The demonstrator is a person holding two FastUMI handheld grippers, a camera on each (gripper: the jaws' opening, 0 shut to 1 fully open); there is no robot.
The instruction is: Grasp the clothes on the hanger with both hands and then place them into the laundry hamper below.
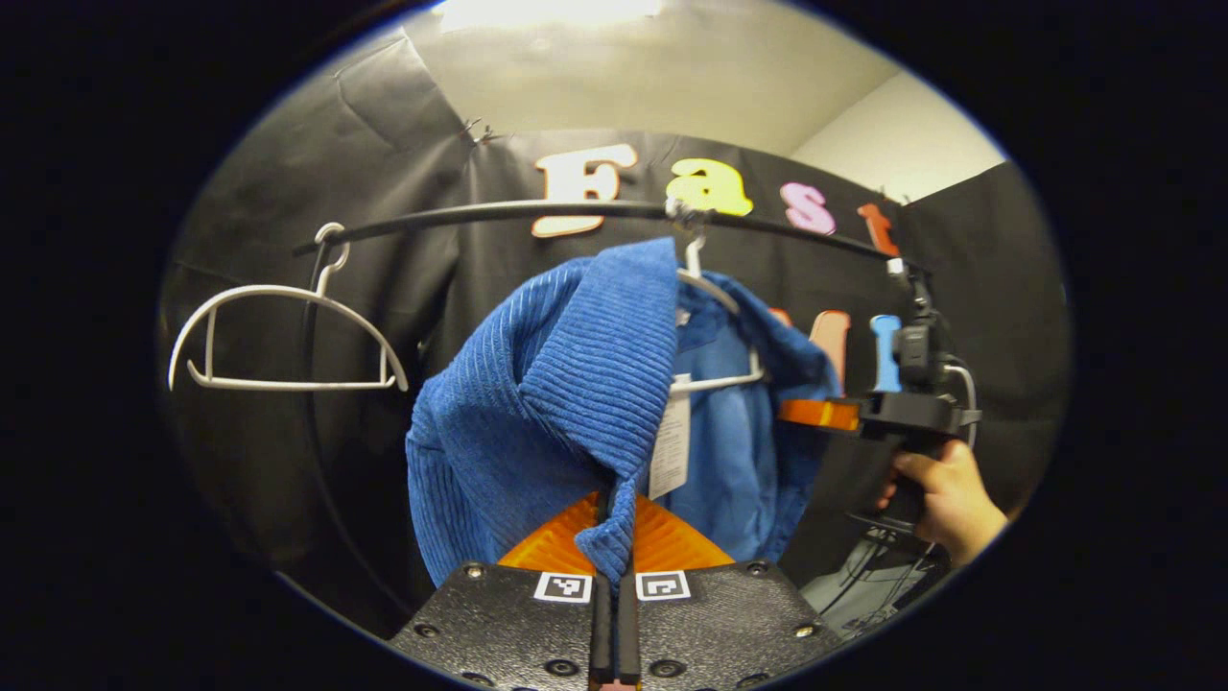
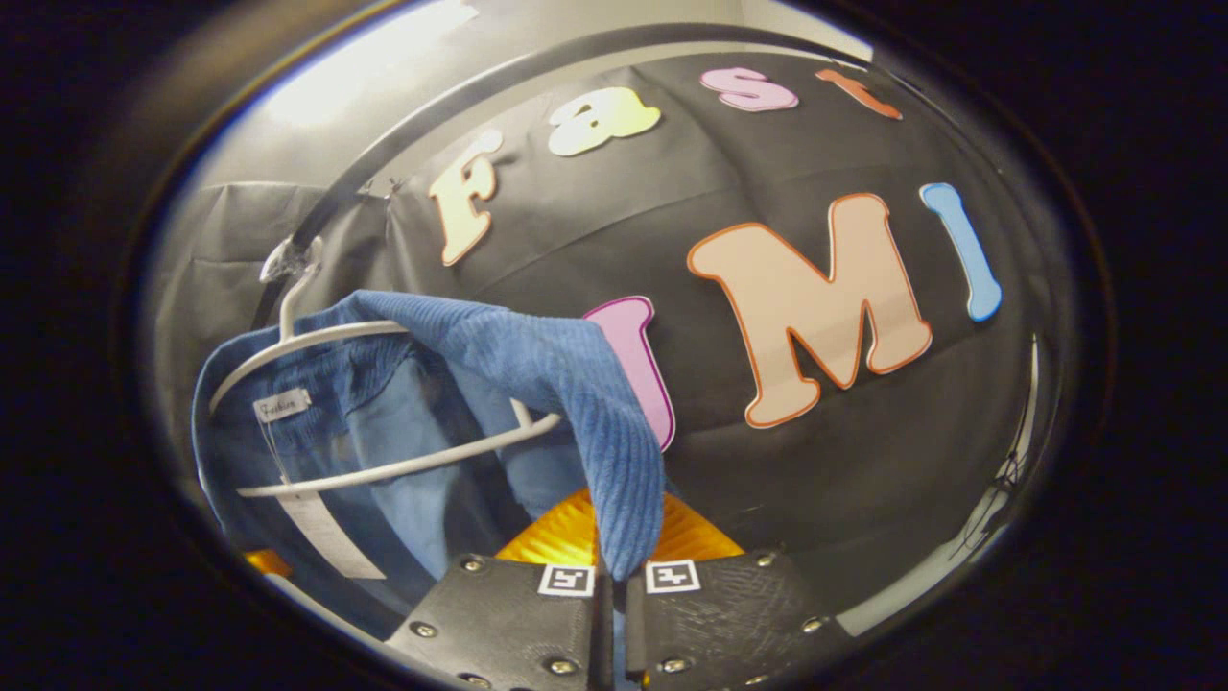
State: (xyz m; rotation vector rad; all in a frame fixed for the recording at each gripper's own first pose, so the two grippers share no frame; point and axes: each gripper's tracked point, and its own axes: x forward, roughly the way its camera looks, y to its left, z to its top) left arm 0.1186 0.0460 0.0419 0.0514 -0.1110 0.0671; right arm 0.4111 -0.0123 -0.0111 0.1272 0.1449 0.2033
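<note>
While the blue corduroy jacket (image 1: 566,384) hangs from a white hanger (image 1: 715,288) on the black curved rail (image 1: 537,211), the left tool (image 1: 614,561) sits at 6 o'clock in the left gripper view, its two fingers clamped together on a fold of the jacket's ribbed cloth. One paper tag (image 1: 670,446) dangles inside the garment. A second white hanger (image 1: 288,336), bare, hangs on the same rail at 9 o'clock, making two hangers in all. At 3 o'clock a hand (image 1: 945,499) grips the right tool's handle beside the jacket.

In the right gripper view, the right tool (image 2: 619,576) at 6 o'clock is closed on another fold of the jacket (image 2: 576,384), which drapes down from its hanger (image 2: 384,465) at 9 o'clock.
</note>
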